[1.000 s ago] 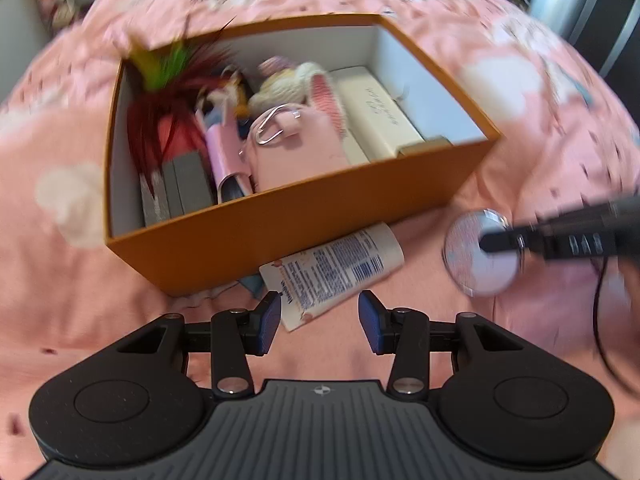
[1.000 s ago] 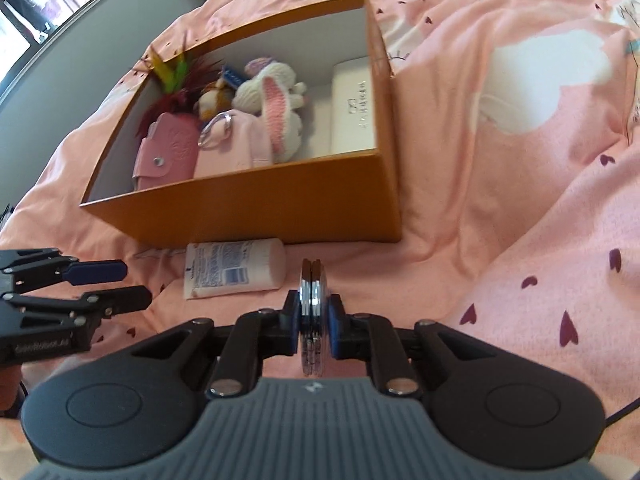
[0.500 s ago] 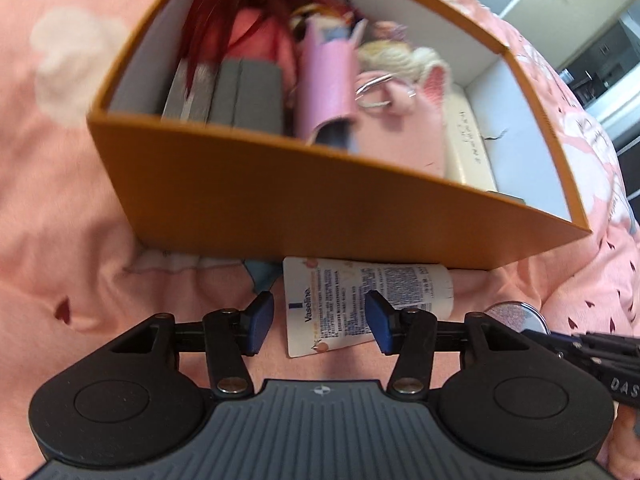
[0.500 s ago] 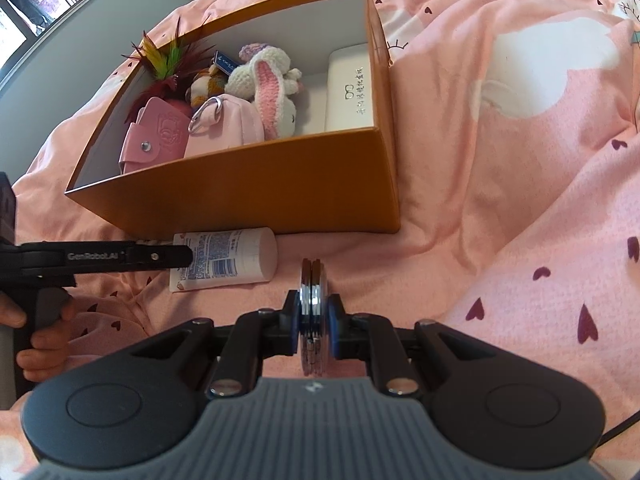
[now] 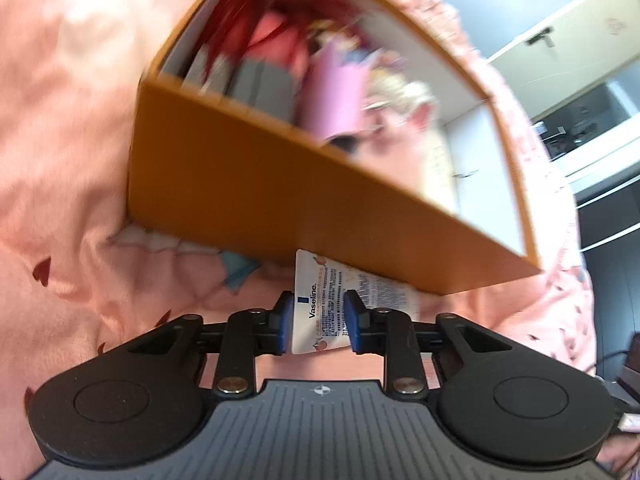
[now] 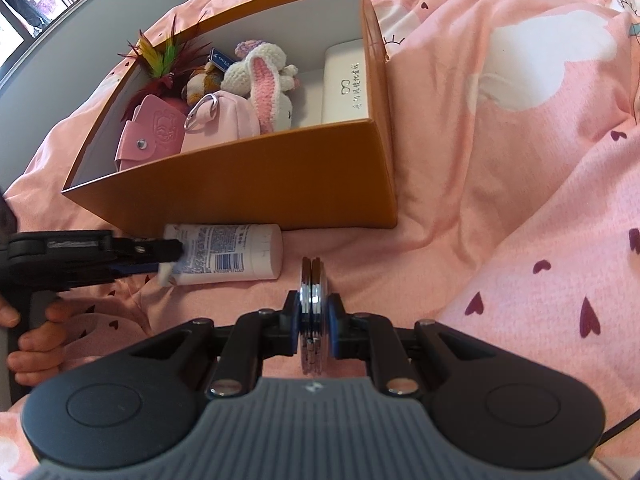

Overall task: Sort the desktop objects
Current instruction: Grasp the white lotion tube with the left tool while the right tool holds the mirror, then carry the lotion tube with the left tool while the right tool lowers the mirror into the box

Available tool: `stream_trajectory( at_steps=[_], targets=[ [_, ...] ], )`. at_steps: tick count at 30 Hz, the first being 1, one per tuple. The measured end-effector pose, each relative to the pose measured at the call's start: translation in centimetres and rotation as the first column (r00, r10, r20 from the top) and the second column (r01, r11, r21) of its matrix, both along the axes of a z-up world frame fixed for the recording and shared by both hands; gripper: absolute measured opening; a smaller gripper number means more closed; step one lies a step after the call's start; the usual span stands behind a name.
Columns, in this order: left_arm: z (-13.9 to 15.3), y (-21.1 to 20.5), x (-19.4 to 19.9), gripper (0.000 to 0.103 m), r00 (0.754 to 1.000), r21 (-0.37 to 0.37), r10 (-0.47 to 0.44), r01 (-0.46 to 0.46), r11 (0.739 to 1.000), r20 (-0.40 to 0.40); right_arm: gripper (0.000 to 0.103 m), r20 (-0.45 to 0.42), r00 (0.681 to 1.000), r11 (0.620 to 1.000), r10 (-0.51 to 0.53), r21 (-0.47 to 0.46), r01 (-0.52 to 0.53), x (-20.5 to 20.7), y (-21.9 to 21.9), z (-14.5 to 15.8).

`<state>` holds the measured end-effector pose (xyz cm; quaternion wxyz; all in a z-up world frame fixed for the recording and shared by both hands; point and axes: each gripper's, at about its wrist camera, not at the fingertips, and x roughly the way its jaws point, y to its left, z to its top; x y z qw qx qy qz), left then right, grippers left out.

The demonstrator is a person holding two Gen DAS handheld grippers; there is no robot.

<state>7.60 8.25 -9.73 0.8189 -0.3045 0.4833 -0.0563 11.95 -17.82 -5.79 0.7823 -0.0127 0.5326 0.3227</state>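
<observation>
The Vaseline tube (image 5: 320, 312) lies on its side on the pink bedspread (image 6: 500, 184), right against the front wall of the orange box (image 6: 248, 192), and the left gripper (image 5: 319, 322) has just been closing its jaws, whose blue pads now sit at either side of the tube's flat crimped end, pinching it. The right gripper (image 6: 314, 322) has its jaws pressed on a round compact mirror (image 6: 313, 292) held on edge, just beside the tube's cap end. Inside the box sit a crochet rabbit (image 6: 260, 76), a pink pouch (image 6: 224, 124), a pink card holder (image 6: 146, 140) and a white case (image 6: 346, 80).
</observation>
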Motion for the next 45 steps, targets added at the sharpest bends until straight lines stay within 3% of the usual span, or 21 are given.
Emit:
stream_trajectory(
  at_steps=[6,12,15,21,35,45],
  targets=[
    [3.6,-2.0,-1.4,0.024,0.988,-0.009,-0.059,0.061,0.998,0.141,0.015,-0.011,1.0,1.0,-0.009,0.007,0.009,0.1,-0.2,-0.1],
    [4.2,-4.5,-0.1,0.023,0.979,0.068,-0.151,0.143,0.987,0.136,0.015,-0.016,1.0,1.0,-0.016,0.008,0.016,0.2,-0.3,-0.2],
    [4.5,-5.3,-0.8,0.011,0.978,0.106,-0.163,0.15,0.983,0.128,0.015,-0.02,1.0,1.0,-0.021,0.011,0.021,0.2,-0.5,-0.3],
    [5.3,-5.5,-1.4,0.003,0.968,0.142,-0.162,0.136,0.98,0.192,0.015,-0.009,1.0,0.999,-0.018,0.026,0.018,0.1,-0.7,0.4],
    [13.1,-7.8,-1.2,0.003,0.917,0.269,-0.243,0.158,0.95,0.317,0.015,0.033,0.999,0.987,0.011,0.157,-0.016,-0.2,-2.0,5.9],
    [17.1,-7.8,1.4,0.002,0.882,0.317,-0.232,0.101,0.943,0.41,0.015,0.152,0.988,0.968,-0.002,0.25,-0.036,1.4,-1.6,11.2]
  ],
)
